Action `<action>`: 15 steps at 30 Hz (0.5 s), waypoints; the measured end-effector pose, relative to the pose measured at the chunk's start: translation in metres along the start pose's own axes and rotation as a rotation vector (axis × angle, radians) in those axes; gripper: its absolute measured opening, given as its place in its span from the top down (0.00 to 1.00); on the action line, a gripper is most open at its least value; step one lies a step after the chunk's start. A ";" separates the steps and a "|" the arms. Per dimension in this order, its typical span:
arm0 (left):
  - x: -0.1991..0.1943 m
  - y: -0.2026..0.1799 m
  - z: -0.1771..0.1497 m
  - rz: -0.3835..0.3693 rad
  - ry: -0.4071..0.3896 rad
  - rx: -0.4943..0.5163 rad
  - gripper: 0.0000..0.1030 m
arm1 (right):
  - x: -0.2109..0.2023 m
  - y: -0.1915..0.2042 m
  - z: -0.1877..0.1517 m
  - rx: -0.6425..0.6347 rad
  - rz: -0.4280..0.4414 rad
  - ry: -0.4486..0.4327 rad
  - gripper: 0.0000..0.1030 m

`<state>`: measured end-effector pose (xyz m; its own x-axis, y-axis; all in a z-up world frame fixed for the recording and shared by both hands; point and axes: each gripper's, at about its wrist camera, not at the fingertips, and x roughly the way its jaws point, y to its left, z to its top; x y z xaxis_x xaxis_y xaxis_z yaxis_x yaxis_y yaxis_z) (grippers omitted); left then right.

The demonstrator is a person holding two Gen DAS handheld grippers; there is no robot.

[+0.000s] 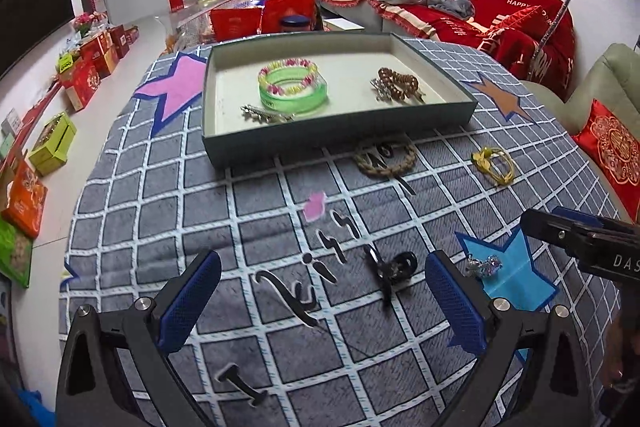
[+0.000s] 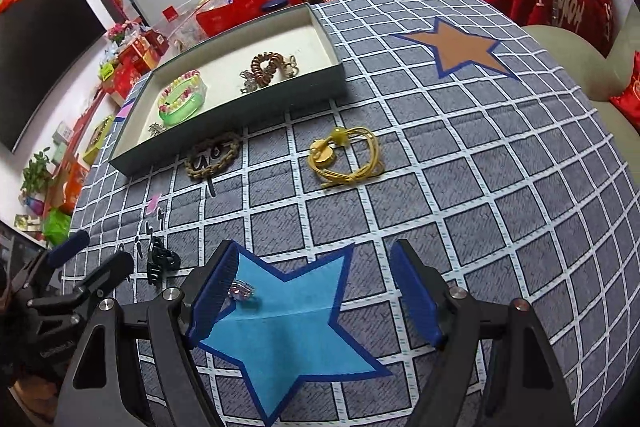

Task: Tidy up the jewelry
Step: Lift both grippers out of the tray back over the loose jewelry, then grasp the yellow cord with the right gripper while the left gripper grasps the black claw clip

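Pickup step: left claw (image 1: 320, 307) spread wide, empty, black hair clip (image 1: 394, 271) between its fingers on the tabletop (image 1: 200, 211). Right claw (image 2: 316, 299) also released, ring (image 2: 241, 291) beside its left finger. Next: clamp clip, carry to tray (image 1: 340, 137).

Right tool (image 2: 316, 291) spread wide above a blue star (image 2: 288, 331) on the checked cloth (image 2: 480, 187).

A small sparkly ring (image 2: 241, 291) lies on the blue star, just beside the right tool's left finger (image 2: 214, 297). Left of the star sit a black hair clip (image 2: 160, 261) and the left tool (image 2: 86, 255), its fingers apart. Beyond the star lies a yellow cord (image 2: 346, 161), and further left a braided bracelet (image 2: 214, 157) touching the near wall of a shallow tray (image 2: 240, 115). The tray holds a green bangle (image 2: 182, 105) and a brown beaded bracelet (image 2: 267, 66).
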<state>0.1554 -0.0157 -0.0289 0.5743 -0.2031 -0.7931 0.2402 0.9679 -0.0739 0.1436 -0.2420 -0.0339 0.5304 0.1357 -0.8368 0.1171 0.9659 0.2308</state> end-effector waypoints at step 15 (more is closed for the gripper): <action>0.020 -0.010 -0.002 0.052 0.034 -0.011 0.00 | 0.030 -0.003 0.039 -0.022 -0.069 -0.022 0.22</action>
<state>0.1634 -0.0296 -0.0454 0.5585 -0.1472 -0.8163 0.2021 0.9786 -0.0382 0.1915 -0.2490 -0.0403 0.5403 0.0636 -0.8391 0.1355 0.9775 0.1613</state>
